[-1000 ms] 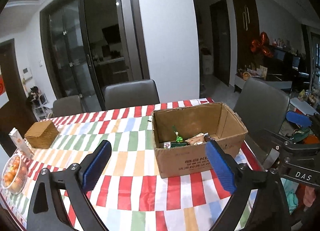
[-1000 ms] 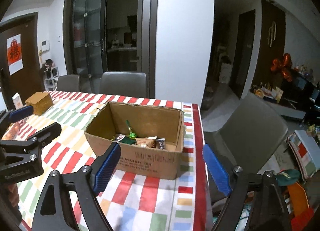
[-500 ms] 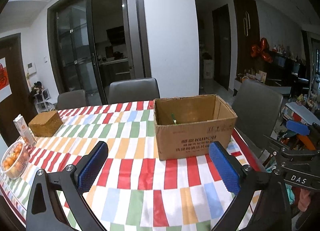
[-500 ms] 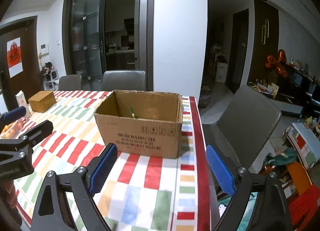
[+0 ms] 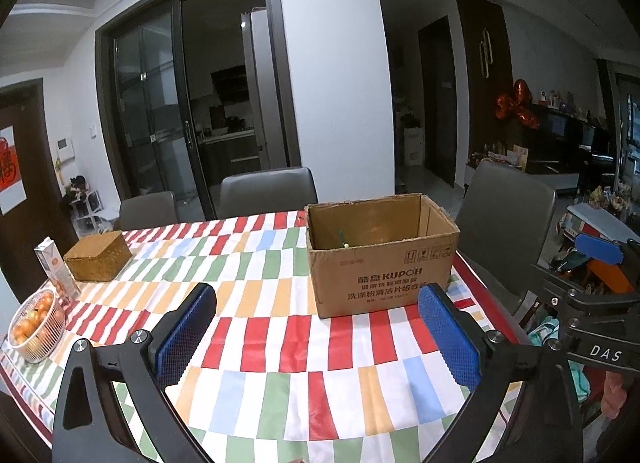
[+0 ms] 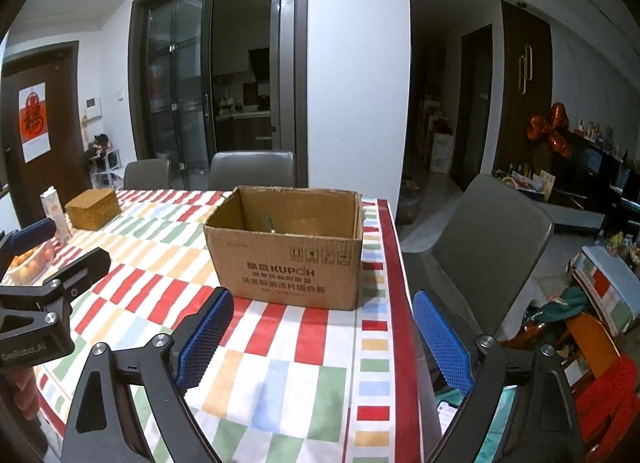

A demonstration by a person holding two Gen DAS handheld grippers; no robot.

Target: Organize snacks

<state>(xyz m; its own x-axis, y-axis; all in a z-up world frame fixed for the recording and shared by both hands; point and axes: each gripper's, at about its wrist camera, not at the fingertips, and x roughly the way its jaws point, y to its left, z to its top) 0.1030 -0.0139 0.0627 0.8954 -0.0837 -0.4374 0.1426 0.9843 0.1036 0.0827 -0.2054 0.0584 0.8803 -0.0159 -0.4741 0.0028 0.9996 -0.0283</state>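
Note:
An open brown cardboard box [image 5: 384, 259] stands on the striped tablecloth near the table's right edge; it also shows in the right wrist view [image 6: 288, 259]. Only a green snack tip [image 5: 341, 237] shows above its front wall; the other contents are hidden. My left gripper [image 5: 316, 337] is open and empty, low over the table in front of the box. My right gripper [image 6: 320, 337] is open and empty, in front of the box near the table's right edge.
A woven box [image 5: 98, 255], a juice carton [image 5: 54, 269] and a bowl of oranges [image 5: 36, 325] sit at the table's left end. Grey chairs [image 5: 266, 193] stand behind and at the right [image 6: 484, 239]. Clutter lies on the floor at the right [image 6: 592, 327].
Both grippers have drawn back and dropped lower, away from the box. The snacks seen inside it earlier are now hidden behind its front wall. Both stay open.

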